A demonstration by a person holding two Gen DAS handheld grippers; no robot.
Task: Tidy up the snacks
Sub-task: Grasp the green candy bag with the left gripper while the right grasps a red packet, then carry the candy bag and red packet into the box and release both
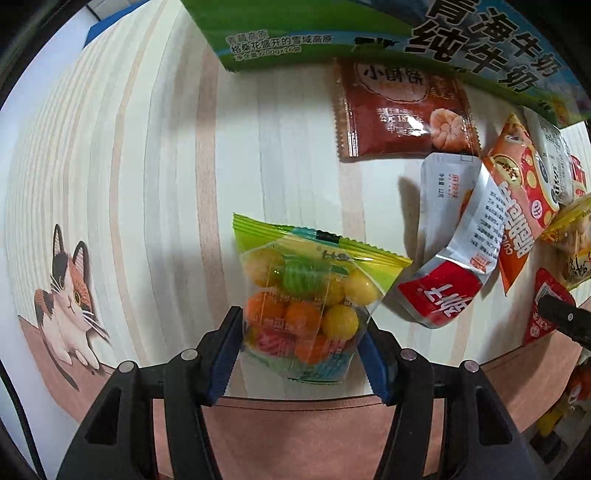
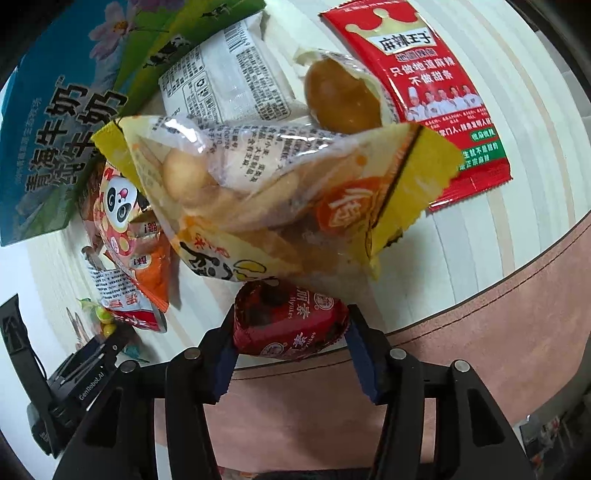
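Observation:
My left gripper (image 1: pixel 301 321) points down at the table, shut on a clear green-topped bag of coloured candy balls (image 1: pixel 306 291), both blue pads pressing its lower sides. My right gripper (image 2: pixel 291 314) is shut on a small dark red snack packet (image 2: pixel 291 328), held by its two ends. A yellow bag of peanuts and crackers (image 2: pixel 266 192) lies just beyond that packet, partly hiding it. In the left wrist view a black finger of the right gripper (image 1: pixel 561 317) shows at the right edge beside the red packet (image 1: pixel 543 317).
A green and blue milk carton box (image 1: pixel 332 33) stands at the back. Loose snacks lie around: a brown packet (image 1: pixel 399 110), a white and red pouch (image 1: pixel 454 266), an orange packet (image 1: pixel 517 199), a long red packet (image 2: pixel 417 99), a braised egg (image 2: pixel 340 96). The striped mat (image 1: pixel 147 184) has a pink border.

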